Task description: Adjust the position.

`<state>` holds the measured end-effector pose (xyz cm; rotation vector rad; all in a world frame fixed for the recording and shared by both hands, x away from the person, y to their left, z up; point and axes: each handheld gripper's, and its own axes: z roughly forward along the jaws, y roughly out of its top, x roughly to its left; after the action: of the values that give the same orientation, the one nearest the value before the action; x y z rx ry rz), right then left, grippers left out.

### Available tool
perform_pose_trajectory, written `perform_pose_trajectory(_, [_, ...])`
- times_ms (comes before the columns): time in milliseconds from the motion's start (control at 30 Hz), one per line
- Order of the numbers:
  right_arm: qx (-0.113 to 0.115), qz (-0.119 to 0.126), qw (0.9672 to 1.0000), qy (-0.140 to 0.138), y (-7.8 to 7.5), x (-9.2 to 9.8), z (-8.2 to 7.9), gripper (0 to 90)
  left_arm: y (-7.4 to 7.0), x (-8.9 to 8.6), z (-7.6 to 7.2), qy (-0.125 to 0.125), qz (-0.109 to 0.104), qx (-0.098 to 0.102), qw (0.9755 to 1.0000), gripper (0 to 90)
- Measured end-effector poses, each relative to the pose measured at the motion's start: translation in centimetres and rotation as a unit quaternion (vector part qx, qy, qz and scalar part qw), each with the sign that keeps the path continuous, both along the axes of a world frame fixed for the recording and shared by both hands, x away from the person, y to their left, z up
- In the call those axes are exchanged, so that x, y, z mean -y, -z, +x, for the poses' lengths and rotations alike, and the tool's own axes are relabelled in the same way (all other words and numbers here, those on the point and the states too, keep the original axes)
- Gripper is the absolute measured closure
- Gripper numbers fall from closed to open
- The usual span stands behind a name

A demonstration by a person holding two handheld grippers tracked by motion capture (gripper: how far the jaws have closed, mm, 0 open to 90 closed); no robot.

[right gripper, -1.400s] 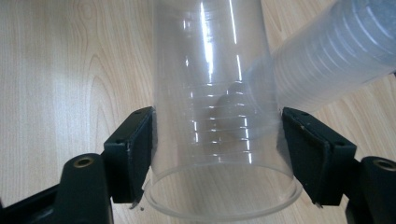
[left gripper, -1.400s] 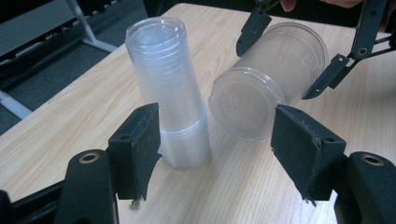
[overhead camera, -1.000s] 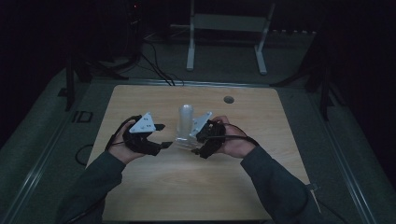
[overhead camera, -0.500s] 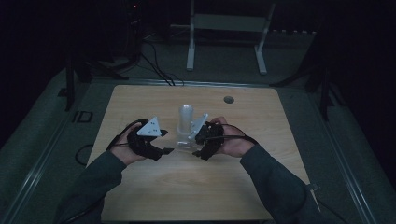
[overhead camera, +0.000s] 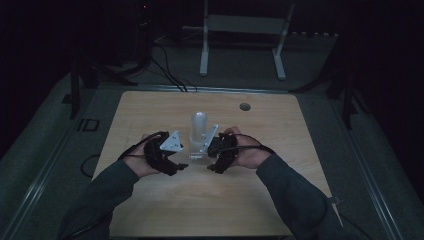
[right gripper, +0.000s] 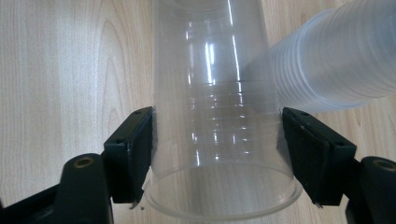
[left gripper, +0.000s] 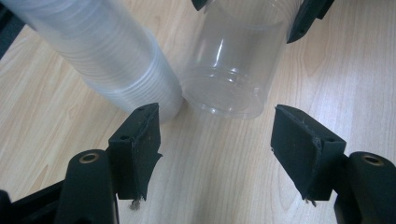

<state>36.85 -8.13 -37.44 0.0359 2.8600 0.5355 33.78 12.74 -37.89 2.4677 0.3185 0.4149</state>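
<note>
Right hand-held gripper (right gripper: 217,158) clamps a single clear plastic cup (right gripper: 219,116) near its rim, on its side over the light wooden table (overhead camera: 150,110). My left hand-held gripper (left gripper: 215,144) gapes empty, facing the cup's base. A tall stack of translucent plastic cups (left gripper: 102,60) stands just beside, crowding the left jaw.
</note>
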Motion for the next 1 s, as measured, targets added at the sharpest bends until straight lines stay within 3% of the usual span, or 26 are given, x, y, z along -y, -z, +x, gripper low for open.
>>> perform_pose_trajectory(567, [0.003, -0.03, 0.9995, -0.012, 0.6, -0.8, -0.3, 28.7, 0.4, 1.4, -0.5, 0.015, 0.047, 0.015, 0.9987, 32.9])
perform_pose_trajectory(1000, [0.006, -0.039, 0.9988, -0.028, 0.8, -1.3, -0.6, 28.7, 0.9, 2.2, -0.5, 0.026, 0.067, 0.013, 0.9973, 32.9])
